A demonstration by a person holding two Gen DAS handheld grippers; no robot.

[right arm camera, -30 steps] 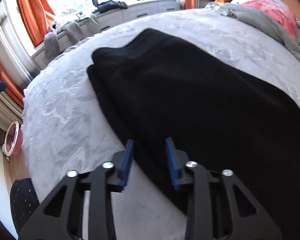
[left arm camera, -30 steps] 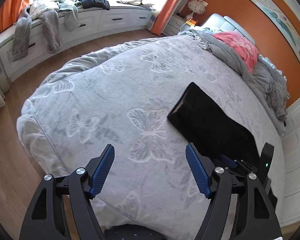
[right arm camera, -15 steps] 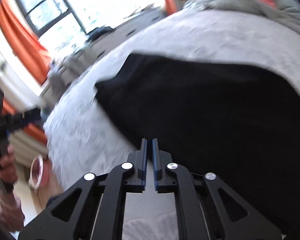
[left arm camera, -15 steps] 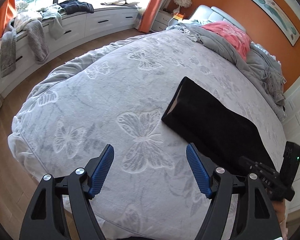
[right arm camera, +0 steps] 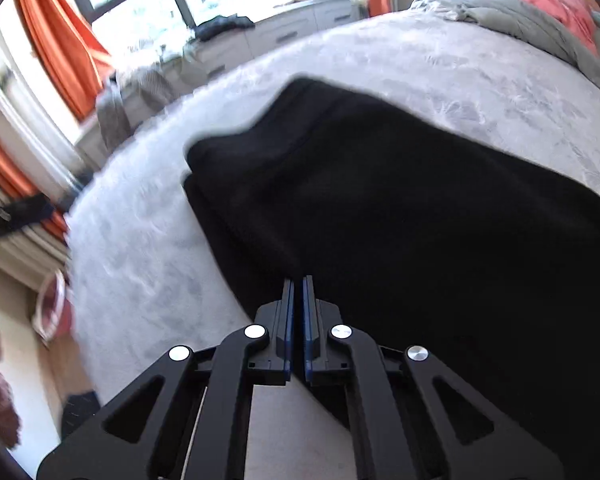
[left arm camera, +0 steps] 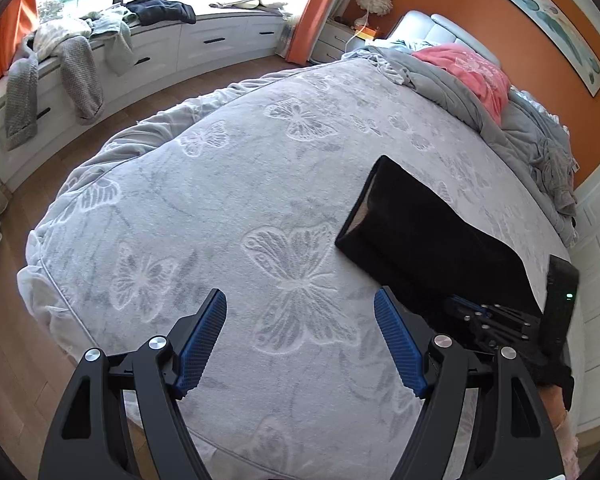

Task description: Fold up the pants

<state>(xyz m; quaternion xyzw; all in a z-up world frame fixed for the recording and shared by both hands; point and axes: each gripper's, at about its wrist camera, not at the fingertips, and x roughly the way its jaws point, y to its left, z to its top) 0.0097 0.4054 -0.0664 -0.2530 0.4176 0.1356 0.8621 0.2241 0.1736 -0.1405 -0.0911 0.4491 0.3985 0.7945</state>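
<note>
Since a second ago the right gripper (right arm camera: pixel 297 280) has clamped the black pants' (right arm camera: pixel 420 220) edge; left gripper (left arm camera: pixel 300 322) gapes wide.

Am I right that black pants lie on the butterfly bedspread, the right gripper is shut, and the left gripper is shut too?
Not quite. The left gripper is open: the left wrist view shows its blue fingers spread wide above the bedspread. The rest holds: the black pants lie on the bedspread, and the right gripper is shut.
</note>
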